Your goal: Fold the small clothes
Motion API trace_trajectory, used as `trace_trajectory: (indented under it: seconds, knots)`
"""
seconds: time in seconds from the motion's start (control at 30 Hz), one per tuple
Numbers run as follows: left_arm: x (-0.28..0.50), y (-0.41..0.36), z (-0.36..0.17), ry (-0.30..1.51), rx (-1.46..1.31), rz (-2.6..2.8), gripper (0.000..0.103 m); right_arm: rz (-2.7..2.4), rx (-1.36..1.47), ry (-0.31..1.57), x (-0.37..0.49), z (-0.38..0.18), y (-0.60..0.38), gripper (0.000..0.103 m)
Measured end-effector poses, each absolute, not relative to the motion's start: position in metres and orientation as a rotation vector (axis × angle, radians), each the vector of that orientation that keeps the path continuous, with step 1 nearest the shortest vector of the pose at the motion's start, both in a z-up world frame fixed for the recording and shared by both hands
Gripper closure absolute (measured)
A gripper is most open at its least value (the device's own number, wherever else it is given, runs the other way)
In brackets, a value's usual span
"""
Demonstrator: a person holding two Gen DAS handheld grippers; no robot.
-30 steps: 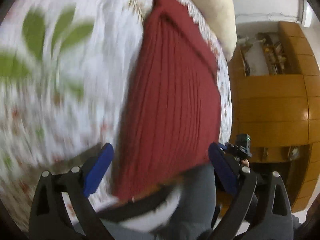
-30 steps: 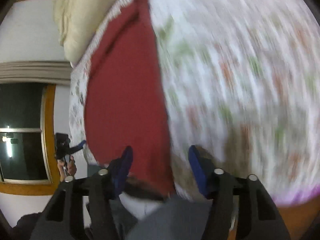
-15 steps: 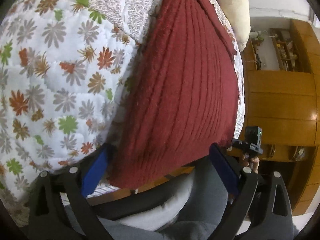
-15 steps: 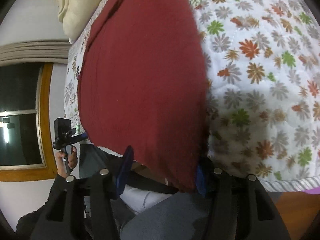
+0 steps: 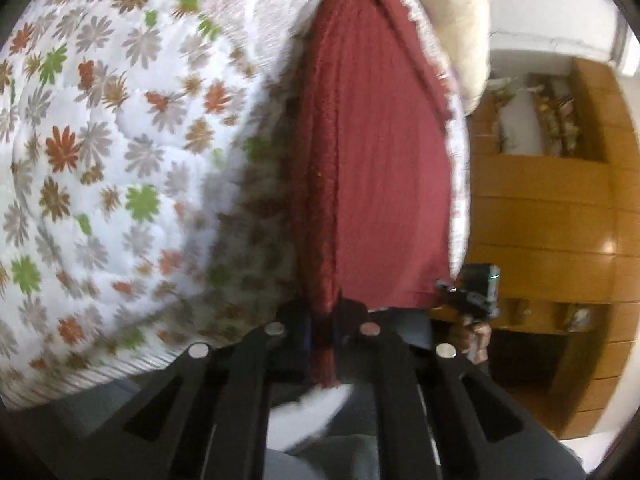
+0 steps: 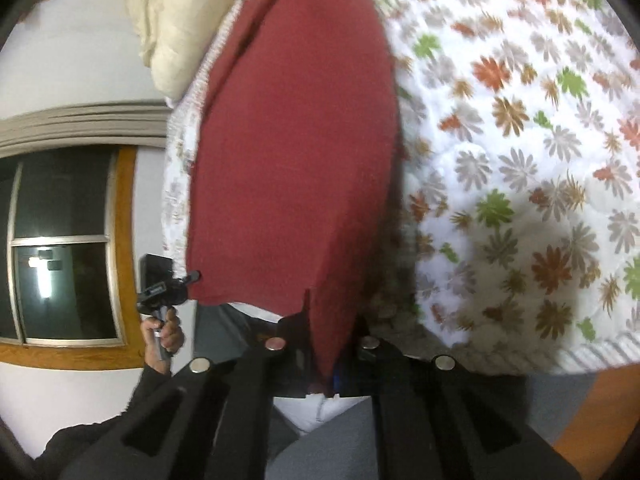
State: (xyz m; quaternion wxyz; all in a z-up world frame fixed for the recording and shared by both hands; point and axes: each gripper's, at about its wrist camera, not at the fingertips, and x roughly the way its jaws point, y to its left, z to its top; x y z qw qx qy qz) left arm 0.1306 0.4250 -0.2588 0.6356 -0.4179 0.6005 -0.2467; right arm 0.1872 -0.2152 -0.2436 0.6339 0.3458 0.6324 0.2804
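Now clamped on fabric at both ends: left tool [image 5: 323,334] closed tight on a lifted corner edge of the red knit garment [image 5: 376,168], ribbed side showing, with the pinched edge running down between the fingers. Right tool [image 6: 326,354] likewise pinched narrow on the opposite near corner of that garment [image 6: 296,132], smooth side showing, a small notch in the hem just left of the grip. Spread lengthwise across a bed, on a white quilt [image 5: 120,152] printed with orange, grey and green flowers, near edge raised off the cover and casting a dark shadow beside it. Lying close along the quilt's trimmed edge, with a cream pillow [image 5: 452,20] at the far end. Beyond the bed in the left view, wooden cabinets [image 5: 556,216]; in the right view, a wood-framed dark window [image 6: 60,248]. Below the tools, grey trousers and a strip of white clothing. Both views somewhat blurred.
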Motion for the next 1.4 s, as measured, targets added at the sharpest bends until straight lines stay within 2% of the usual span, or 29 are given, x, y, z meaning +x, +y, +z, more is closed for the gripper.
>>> trace_trajectory:
  seconds: [0.3, 0.47, 0.6, 0.8, 0.93, 0.97, 1.07, 1.17, 1.2, 1.33, 1.4]
  knots:
    - [0.146, 0.442, -0.209, 1.091, -1.242, -0.655, 0.099, 0.735, 0.903, 1.22, 0.205, -0.171, -0.23, 0.097]
    - [0.19, 0.448, -0.176, 0.965, -1.297, -0.671, 0.099, 0.728, 0.874, 1.124, 0.252, -0.128, -0.234, 0.097]
    - [0.24, 0.448, -0.161, 0.919, -1.325, -0.637, 0.099, 0.682, 0.882, 1.096, 0.301, -0.114, -0.234, 0.097]
    - [0.314, 0.458, -0.195, 1.006, -1.385, -0.481, 0.099, 0.569, 0.88, 1.174, 0.386, -0.145, -0.221, 0.097]
    - [0.348, 0.463, -0.239, 1.11, -1.403, -0.344, 0.098, 0.492, 0.853, 1.267, 0.436, -0.18, -0.21, 0.097]
    - [0.357, 0.464, -0.253, 1.143, -1.414, -0.301, 0.098, 0.473, 0.855, 1.287, 0.444, -0.19, -0.208, 0.093]
    - [0.372, 0.467, -0.274, 1.181, -1.441, -0.257, 0.094, 0.416, 0.908, 1.351, 0.466, -0.22, -0.209, 0.08]
    - [0.382, 0.465, -0.261, 1.159, -1.404, -0.31, 0.082, 0.481, 1.05, 1.288, 0.475, -0.219, -0.224, 0.072]
    - [0.385, 0.465, -0.256, 1.15, -1.381, -0.326, 0.079, 0.51, 1.07, 1.26, 0.476, -0.213, -0.229, 0.07]
    - [0.383, 0.465, -0.215, 1.081, -1.184, -0.351, 0.056, 0.54, 1.009, 1.194, 0.471, -0.185, -0.246, 0.069]
    - [0.379, 0.464, -0.197, 1.072, -1.039, -0.354, 0.055, 0.498, 0.845, 1.197, 0.467, -0.174, -0.244, 0.069]
